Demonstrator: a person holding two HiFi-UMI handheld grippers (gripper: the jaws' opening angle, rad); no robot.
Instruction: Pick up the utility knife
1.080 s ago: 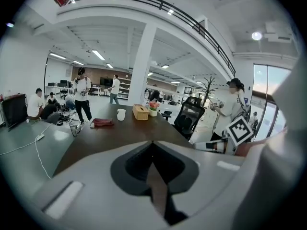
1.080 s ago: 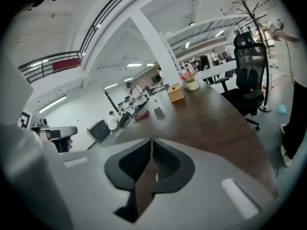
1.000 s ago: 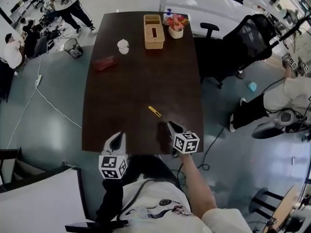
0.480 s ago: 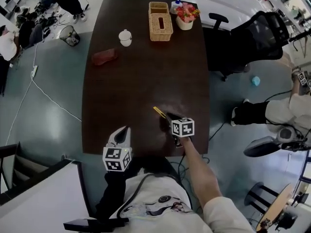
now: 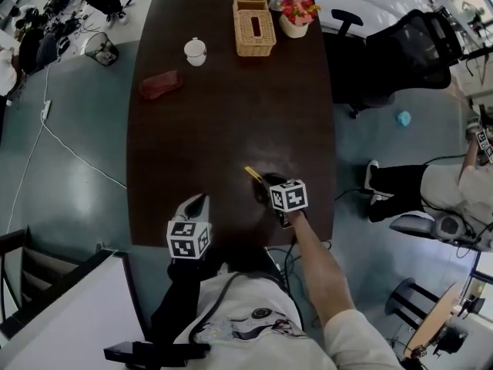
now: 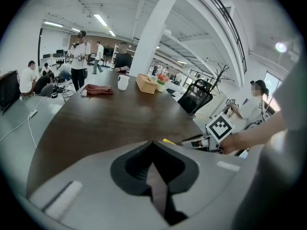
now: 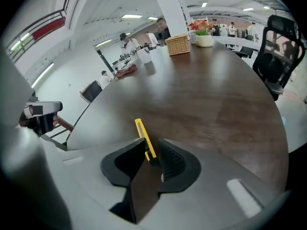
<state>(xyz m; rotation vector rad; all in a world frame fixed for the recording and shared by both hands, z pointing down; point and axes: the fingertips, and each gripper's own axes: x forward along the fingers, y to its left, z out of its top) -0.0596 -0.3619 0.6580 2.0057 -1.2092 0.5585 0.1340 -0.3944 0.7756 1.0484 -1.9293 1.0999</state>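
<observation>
The yellow utility knife (image 5: 251, 173) lies flat on the dark table (image 5: 231, 114), near its front right. My right gripper (image 5: 264, 183) is tilted down over the knife's near end. In the right gripper view the knife (image 7: 144, 134) runs away from me and its near end sits between the jaws of the right gripper (image 7: 151, 143). Those jaws have just been opening and the pads stand off the knife. My left gripper (image 5: 198, 202) hovers at the table's near edge, left of the knife, jaws together and holding nothing. The left gripper view shows the knife (image 6: 169, 141) beside the right gripper (image 6: 201, 140).
At the table's far end stand a wicker basket (image 5: 253, 23), a flower pot (image 5: 296, 18) and a white cup (image 5: 195, 50); a red pouch (image 5: 160, 84) lies at the far left. A black office chair (image 5: 400, 60) stands right of the table.
The right gripper has come forward and down from the table's near edge until its tips are at the knife's near end. The left gripper has sunk a little toward the table edge.
</observation>
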